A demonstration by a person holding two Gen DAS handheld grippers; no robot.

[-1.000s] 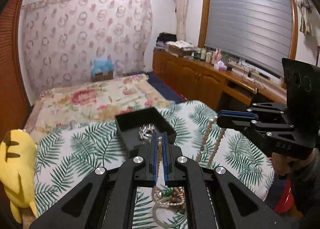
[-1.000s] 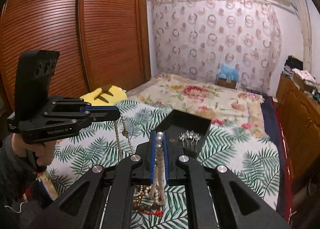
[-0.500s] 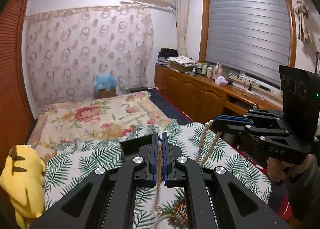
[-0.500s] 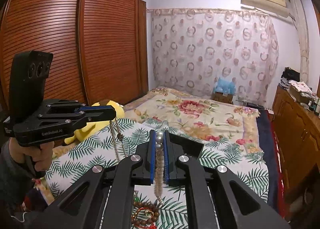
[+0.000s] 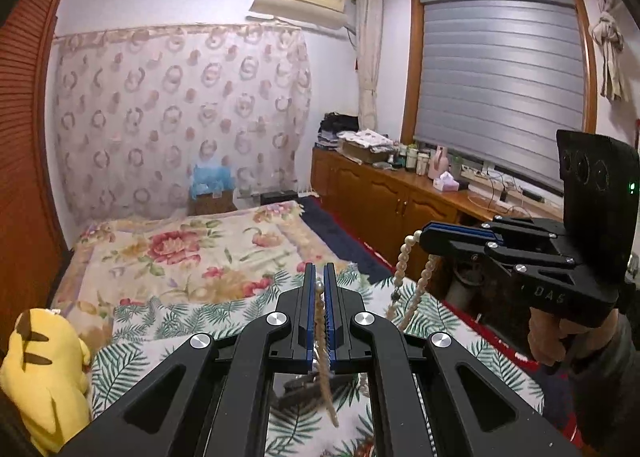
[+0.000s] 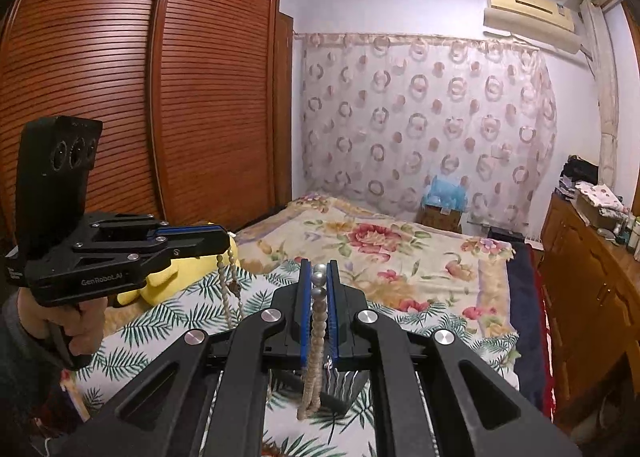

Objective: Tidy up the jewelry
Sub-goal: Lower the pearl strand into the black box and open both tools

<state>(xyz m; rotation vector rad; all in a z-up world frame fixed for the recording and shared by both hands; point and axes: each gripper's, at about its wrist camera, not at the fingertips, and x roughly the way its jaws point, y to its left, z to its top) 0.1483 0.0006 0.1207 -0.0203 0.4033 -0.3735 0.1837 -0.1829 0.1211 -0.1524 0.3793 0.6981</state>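
A long pearl necklace [image 5: 402, 273] hangs in the air between both grippers, above a leaf-print cloth [image 5: 168, 341]. My left gripper [image 5: 319, 271] is shut on one part of it, and a strand drops down between its fingers. My right gripper [image 6: 319, 267] is shut on another part, with two grey pearls at its tips and the doubled necklace [image 6: 316, 337] dangling below. Each gripper shows in the other's view: the right gripper [image 5: 424, 235] on the right, the left gripper [image 6: 226, 237] on the left. A black jewelry box [image 6: 340, 385] lies underneath, mostly hidden by the fingers.
A yellow plush toy [image 5: 44, 369] sits at the cloth's left edge. Behind the cloth lies a floral bedspread [image 5: 188, 253]. A wooden cabinet [image 5: 384, 209] with clutter on top runs along the window side, and a slatted wardrobe [image 6: 160, 97] along the other.
Both grippers have risen together with the necklace. The black box and the jewelry pile have slid down the views and are now largely behind the fingers.
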